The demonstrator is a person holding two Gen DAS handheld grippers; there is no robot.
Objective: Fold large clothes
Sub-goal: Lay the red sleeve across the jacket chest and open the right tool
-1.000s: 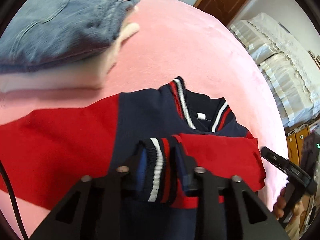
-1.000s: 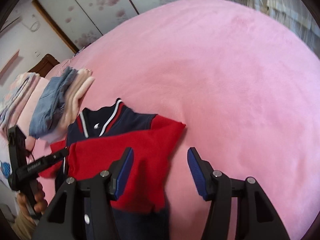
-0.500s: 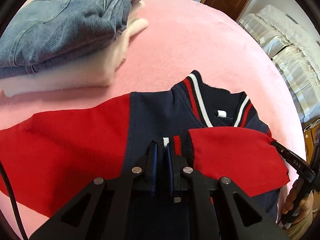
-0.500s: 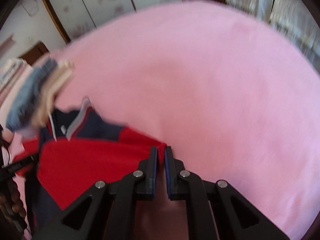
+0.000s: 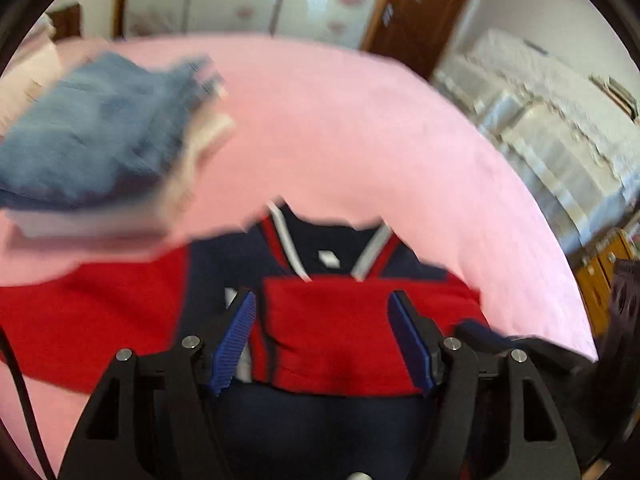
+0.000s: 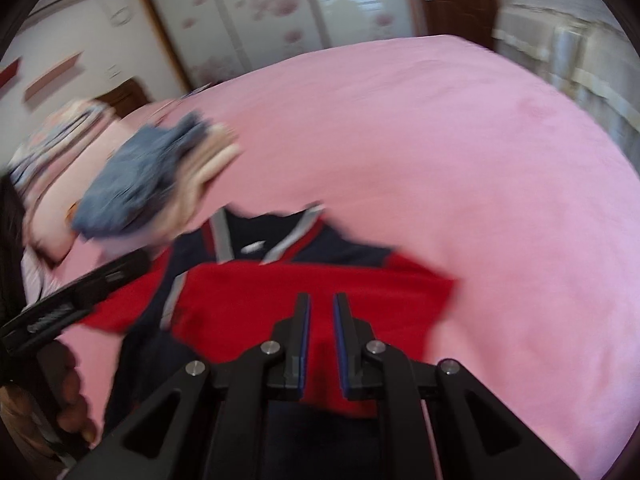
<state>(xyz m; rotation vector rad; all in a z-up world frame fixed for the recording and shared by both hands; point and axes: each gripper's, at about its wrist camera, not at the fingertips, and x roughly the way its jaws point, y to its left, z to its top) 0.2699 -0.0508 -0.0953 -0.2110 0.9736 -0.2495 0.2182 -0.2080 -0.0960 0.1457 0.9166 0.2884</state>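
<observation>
The left gripper (image 5: pixel 322 340) has let go of the cuff and its jaws are opening above the folded red sleeve (image 5: pixel 340 332). The right gripper (image 6: pixel 321 342), clamped shut a moment ago, opens slightly, holding nothing. The jacket (image 6: pixel 288 280) lies at the bed's (image 6: pixel 460 168) near edge; bare pink spreads beyond, jeans (image 5: pixel 92 140) far left.

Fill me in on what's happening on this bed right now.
A person with a claw in each hand is folding a navy and red jacket spread on the pink bedspread. One red sleeve already lies folded across its chest. The left claw is opening above that sleeve, gripping nothing. The right claw hovers over it, jaws nearly together and parting slightly, with nothing between them. A folded stack topped by blue jeans sits beyond the jacket.
</observation>
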